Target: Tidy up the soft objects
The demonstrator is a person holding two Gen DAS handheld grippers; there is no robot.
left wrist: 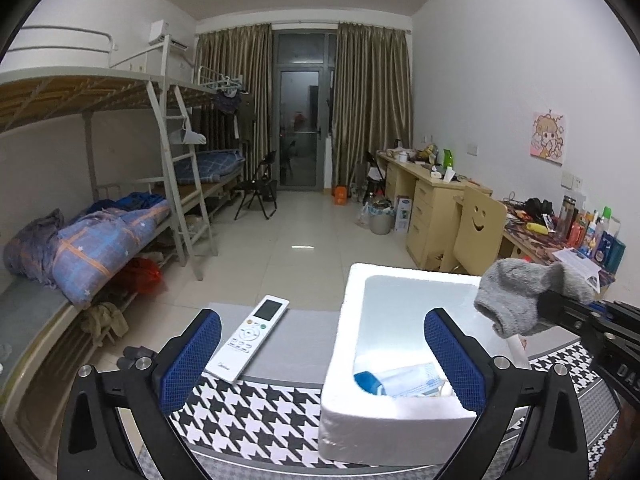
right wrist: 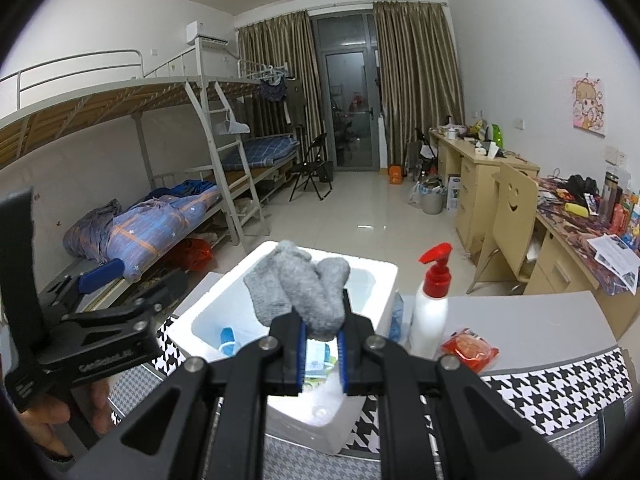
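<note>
Jaws of the right gripper (right wrist: 322,342) are seen clamped almost fully together on a bundle of grey socks (right wrist: 304,288), which is held up over the open white foam box (right wrist: 384,280); those of the left gripper (left wrist: 322,350) are spread as wide as they go, with nothing held between the blue pads (left wrist: 454,354). On the desk (right wrist: 532,320), partly covered by a houndstooth cloth (left wrist: 256,412), the box is placed near the middle, with a white remote (left wrist: 250,336) to its left and a red-pump bottle (right wrist: 432,304) and a red packet (right wrist: 470,350) to its right. A blue-and-white packet (left wrist: 404,380) is already seen lying inside the box. The step in hand is judged to be the stowing of the socks. For the next move, the bundle would need to be lowered inside the box walls and then released, clear of the rim.
</note>
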